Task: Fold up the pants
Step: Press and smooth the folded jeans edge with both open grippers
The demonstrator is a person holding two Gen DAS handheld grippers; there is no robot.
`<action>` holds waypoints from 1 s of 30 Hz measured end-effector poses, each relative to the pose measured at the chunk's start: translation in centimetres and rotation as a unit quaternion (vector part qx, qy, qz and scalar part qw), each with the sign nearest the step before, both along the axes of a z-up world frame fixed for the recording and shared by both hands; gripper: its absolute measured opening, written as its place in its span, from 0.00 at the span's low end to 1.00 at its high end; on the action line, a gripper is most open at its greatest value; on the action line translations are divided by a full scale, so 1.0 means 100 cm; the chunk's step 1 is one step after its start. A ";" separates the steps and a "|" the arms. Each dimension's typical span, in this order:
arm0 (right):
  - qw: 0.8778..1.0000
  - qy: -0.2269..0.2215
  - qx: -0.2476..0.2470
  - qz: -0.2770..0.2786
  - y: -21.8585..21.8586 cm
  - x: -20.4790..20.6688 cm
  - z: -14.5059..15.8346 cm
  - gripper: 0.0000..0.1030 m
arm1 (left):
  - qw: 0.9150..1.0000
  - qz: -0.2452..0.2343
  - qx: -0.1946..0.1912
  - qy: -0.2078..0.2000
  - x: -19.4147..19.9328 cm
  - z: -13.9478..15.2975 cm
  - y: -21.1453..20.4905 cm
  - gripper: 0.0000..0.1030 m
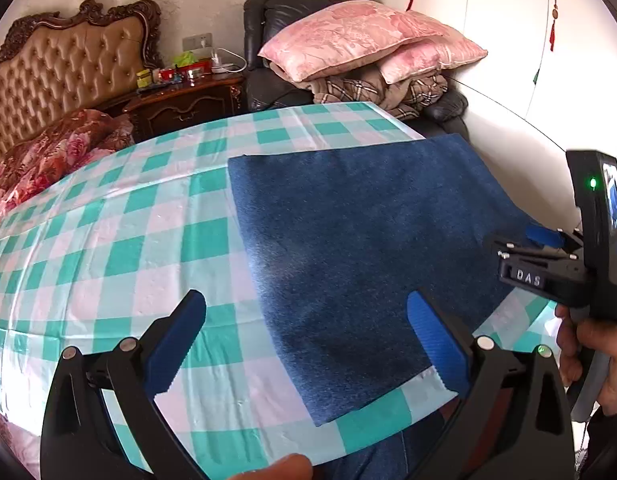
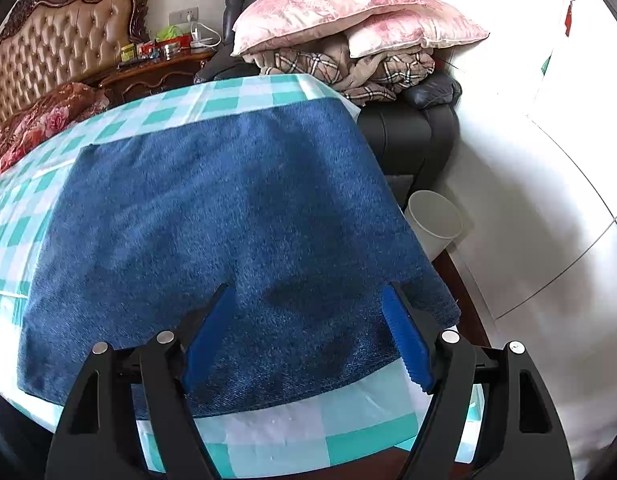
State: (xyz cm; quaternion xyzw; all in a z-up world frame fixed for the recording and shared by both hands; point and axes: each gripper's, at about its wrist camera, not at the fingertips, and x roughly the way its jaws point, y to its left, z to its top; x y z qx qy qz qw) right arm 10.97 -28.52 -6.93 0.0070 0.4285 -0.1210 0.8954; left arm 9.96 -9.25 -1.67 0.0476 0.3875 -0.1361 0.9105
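Note:
The blue denim pants [image 1: 360, 256] lie folded flat as a rectangle on the teal and white checked table cover [image 1: 120, 248]. My left gripper [image 1: 308, 344] is open and empty, above the pants' near left corner. My right gripper [image 2: 308, 336] is open and empty, above the near edge of the pants [image 2: 228, 224]. The right gripper also shows at the right edge of the left wrist view [image 1: 548, 256], held by a hand over the pants' right side.
A black armchair [image 2: 412, 136] piled with pink pillows [image 2: 348, 12] and a plaid blanket stands behind the table. A white bin [image 2: 434, 220] sits on the floor at the right. A bed with a tufted headboard [image 1: 64, 64] and a cluttered nightstand [image 1: 180, 96] are at the back left.

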 end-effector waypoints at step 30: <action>0.998 0.057 -0.036 0.012 0.025 0.024 -0.005 0.83 | 0.998 0.046 -0.005 -0.032 -0.012 0.030 0.046 0.98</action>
